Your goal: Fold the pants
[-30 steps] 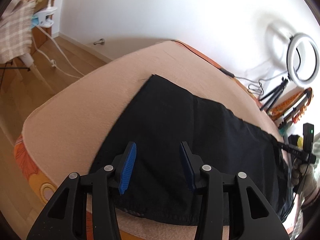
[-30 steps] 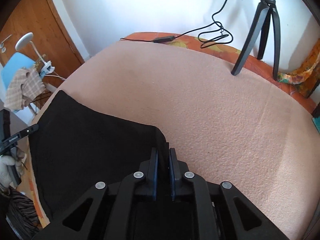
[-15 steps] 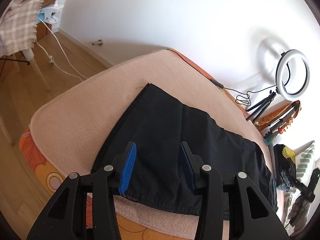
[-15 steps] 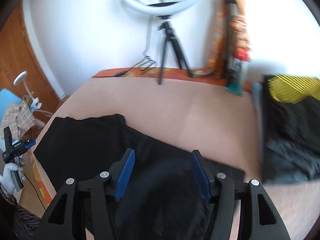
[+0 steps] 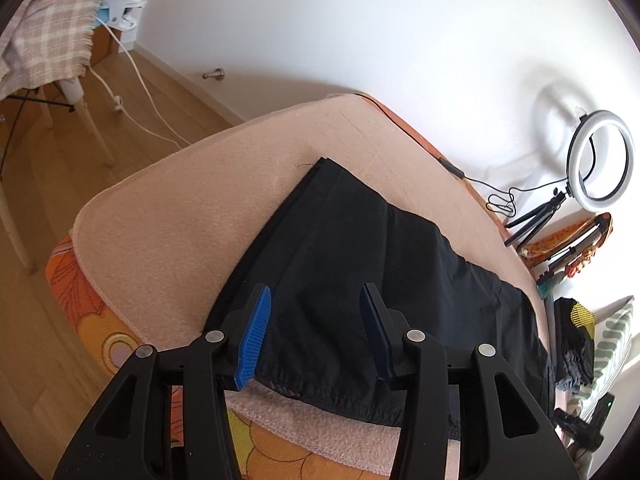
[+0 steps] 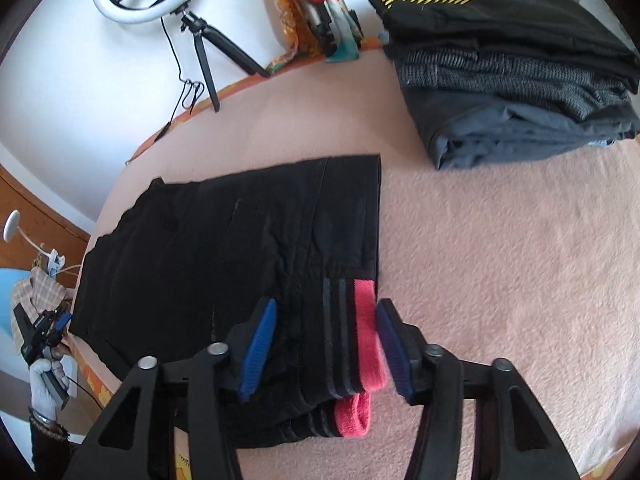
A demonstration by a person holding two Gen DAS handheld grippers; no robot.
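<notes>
My right gripper (image 6: 326, 340) is closing around the black pants' (image 6: 240, 248) pink waistband (image 6: 366, 332); a shallow pinch, probably, undoes the fold. Left gripper (image 5: 316, 332) half-open, empty.

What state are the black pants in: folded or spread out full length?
Folded. The black pants lie as a flat, layered rectangle on the pink blanket, pink waistband doubled at one edge.

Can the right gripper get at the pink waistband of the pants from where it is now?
Probably yes. The right gripper, jaws closing, hangs right over the pink waistband of the black pants, with nothing lying between; the stack of folded clothes sits well clear.
</notes>
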